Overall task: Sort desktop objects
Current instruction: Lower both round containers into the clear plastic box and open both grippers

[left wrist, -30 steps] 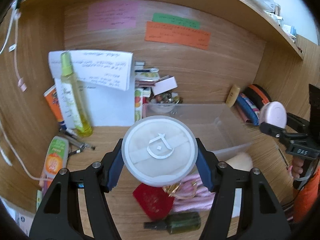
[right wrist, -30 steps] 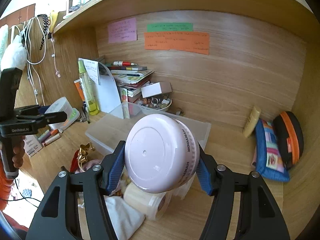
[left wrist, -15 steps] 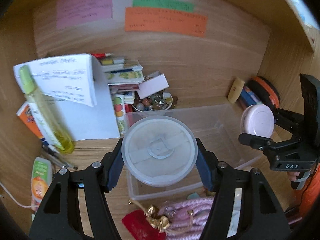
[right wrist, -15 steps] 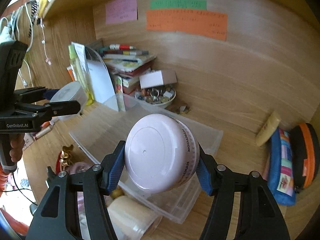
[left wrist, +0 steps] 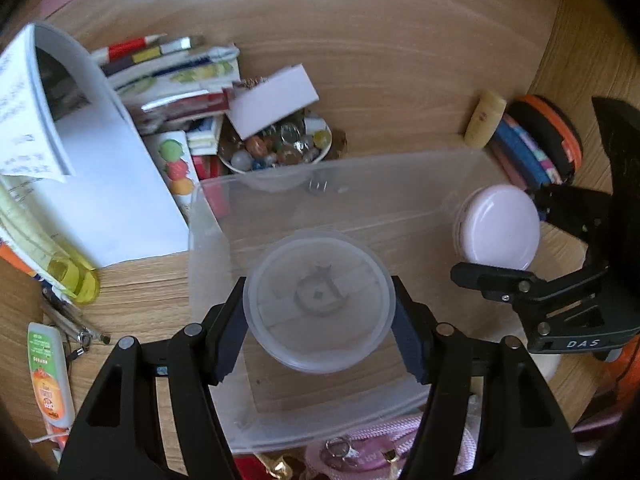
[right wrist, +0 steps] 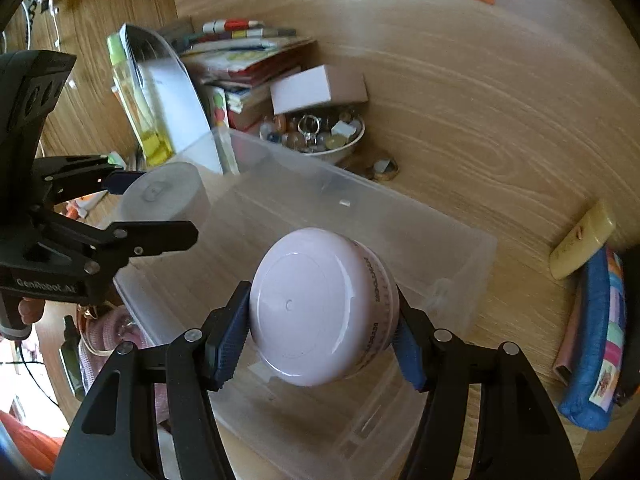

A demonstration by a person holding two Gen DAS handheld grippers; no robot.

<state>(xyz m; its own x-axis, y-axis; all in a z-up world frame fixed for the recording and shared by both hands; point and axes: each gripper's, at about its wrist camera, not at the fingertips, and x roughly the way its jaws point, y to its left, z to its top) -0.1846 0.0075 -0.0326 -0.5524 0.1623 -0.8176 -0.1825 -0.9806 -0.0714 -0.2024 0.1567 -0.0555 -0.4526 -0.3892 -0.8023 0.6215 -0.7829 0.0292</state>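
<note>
While both jars are hanging over the clear bin [left wrist: 208, 240], the left gripper [left wrist: 320, 316] is clamping a translucent tub [left wrist: 318, 300], the right gripper [right wrist: 322, 340] a pink jar [right wrist: 320, 312] (neither dropped yet); pink cords [left wrist: 400, 440] beneath are waiting.

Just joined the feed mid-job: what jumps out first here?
Two round containers held over the clear plastic bin mid-desk: the left tongs grip a translucent lidded tub, the right tongs a pale pink jar. Behind the bin, a bowl of marbles and trinkets sits beside stacked books.
</note>
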